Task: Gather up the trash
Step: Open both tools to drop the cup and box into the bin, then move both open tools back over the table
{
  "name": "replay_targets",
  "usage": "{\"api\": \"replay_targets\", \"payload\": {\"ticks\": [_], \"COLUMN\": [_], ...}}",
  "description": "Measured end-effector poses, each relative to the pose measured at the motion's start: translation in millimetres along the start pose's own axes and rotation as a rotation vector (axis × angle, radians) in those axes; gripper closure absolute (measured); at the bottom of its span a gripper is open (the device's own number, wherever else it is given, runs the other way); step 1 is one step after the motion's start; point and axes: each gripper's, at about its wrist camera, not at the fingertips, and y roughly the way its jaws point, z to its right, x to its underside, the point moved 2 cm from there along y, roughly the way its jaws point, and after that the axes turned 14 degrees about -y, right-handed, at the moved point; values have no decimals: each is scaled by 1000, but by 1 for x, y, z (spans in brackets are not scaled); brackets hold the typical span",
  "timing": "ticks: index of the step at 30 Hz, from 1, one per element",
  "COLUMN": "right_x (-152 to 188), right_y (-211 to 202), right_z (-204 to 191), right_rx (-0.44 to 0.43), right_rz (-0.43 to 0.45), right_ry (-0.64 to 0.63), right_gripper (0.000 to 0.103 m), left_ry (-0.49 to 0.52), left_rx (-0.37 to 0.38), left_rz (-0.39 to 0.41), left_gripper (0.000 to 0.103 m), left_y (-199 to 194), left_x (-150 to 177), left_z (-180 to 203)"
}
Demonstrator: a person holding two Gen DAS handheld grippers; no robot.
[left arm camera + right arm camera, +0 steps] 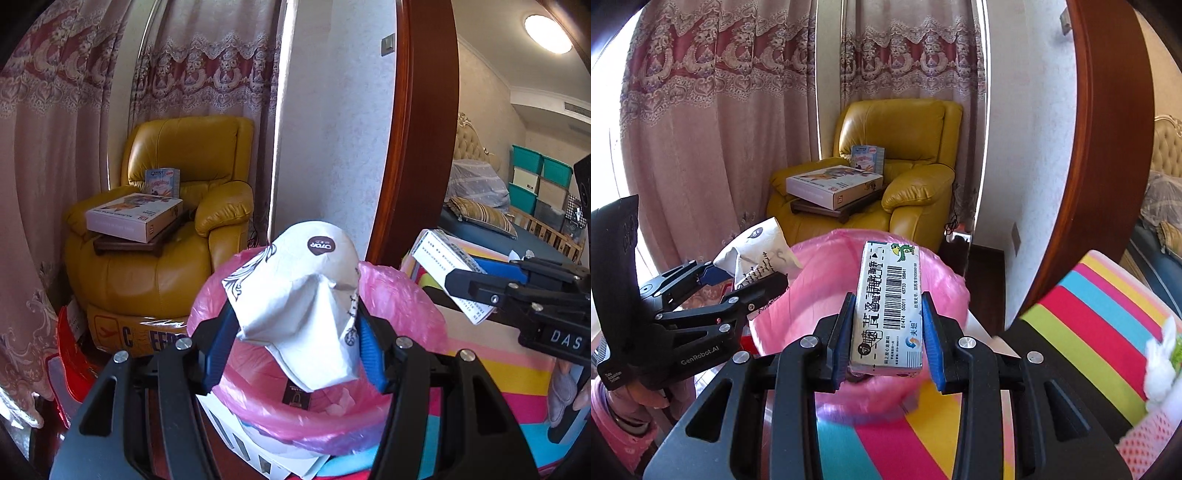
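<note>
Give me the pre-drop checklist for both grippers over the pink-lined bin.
1. Left gripper clamped on the crumpled white paper bag: ok.
2. Right gripper clamped on the barcoded carton: ok.
3. Pink bin liner spread open over the rim: ok.
4. Paper bag above the opening: ok.
5. Carton above the opening: ok in the right wrist view.
6. Room left inside the bin: cannot tell.

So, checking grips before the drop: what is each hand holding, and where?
Left gripper pinches the crumpled paper bag mid-body; right gripper clamps the small barcode box by its long sides.
</note>
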Motion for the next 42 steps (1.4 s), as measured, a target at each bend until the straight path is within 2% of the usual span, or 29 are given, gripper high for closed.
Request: {"api": "replay_targets", "payload": {"ticks": [2,3,4,5,7,9,12,15,20,27,31,37,42], "right_x": [-5,-6,-7,-6,-4,1,10,27,66,131,168,224,259], "right_y": [9,11,12,11,4,-8,-31,-58,-105,-163,-214,-276,-284], "right_z": [2,3,7,11,19,27,35,39,49,67,72,88,110], "right_rx": [11,7,10,26,35,44,66,101,168,274,365,491,528], "right_rz": [9,19,24,31,45,53,62,64,45,-11,-24,-59,-123], "right_ry": [10,22,39,56,86,101,98,93,106,174,181,257,346], "right_gripper": [68,60,47,44,43,42,35,30,26,26,26,26,26], "left_ry": [6,11,8,-6,-34,-45,-30,-8,9,116,167,265,302], "left_rx": [5,-9,-28,-51,-64,-84,-107,-97,-7,157,248,318,365], "left_rz": [-2,0,5,15,15,20,23,21,-25,-113,-175,-249,-285], "left_gripper": [44,36,31,26,22,13,6,5,5,5,5,5,5], "left_y": [6,11,15,16,15,10,0,-11,-21,-24,-29,-33,-37], "left_x": [-5,-7,-9,-9,-9,-6,4,16,33,70,96,128,147], "left_z": [0,0,-1,-4,-10,-12,-8,2,36,122,164,219,254]}}
